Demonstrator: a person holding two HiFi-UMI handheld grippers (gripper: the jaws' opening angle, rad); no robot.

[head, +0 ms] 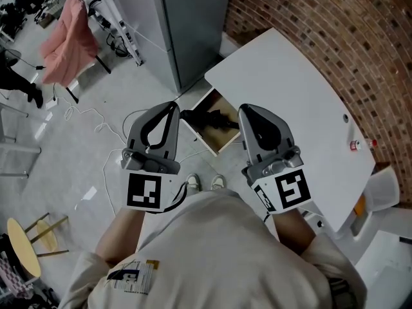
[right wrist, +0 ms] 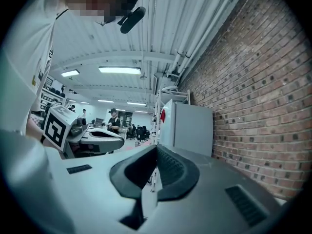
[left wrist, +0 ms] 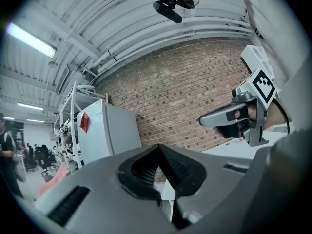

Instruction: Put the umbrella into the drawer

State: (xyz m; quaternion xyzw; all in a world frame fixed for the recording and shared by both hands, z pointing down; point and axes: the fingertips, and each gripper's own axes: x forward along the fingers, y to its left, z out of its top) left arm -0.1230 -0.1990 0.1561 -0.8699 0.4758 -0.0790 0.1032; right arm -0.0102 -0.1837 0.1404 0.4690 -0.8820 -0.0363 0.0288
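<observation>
In the head view a black folded umbrella (head: 211,117) lies inside an open wooden drawer (head: 212,148) under the near left corner of the white table (head: 290,89). I hold both grippers level above the floor, on either side of the drawer. The left gripper (head: 172,105) is shut and empty, its tip just left of the drawer. The right gripper (head: 245,110) is shut and empty too, its tip over the drawer's right end. In the left gripper view the left gripper (left wrist: 158,147) has its jaws meeting with nothing between them. The right gripper (right wrist: 157,146) in its own view shows the same.
A grey metal cabinet (head: 187,24) stands beyond the drawer, against a brick wall (head: 347,31). A small red-and-white object (head: 355,145) lies on the table. Pink cloth (head: 64,44) hangs on a rack far left, cables (head: 96,118) trail on the floor, and a yellow stool (head: 22,246) stands at the lower left.
</observation>
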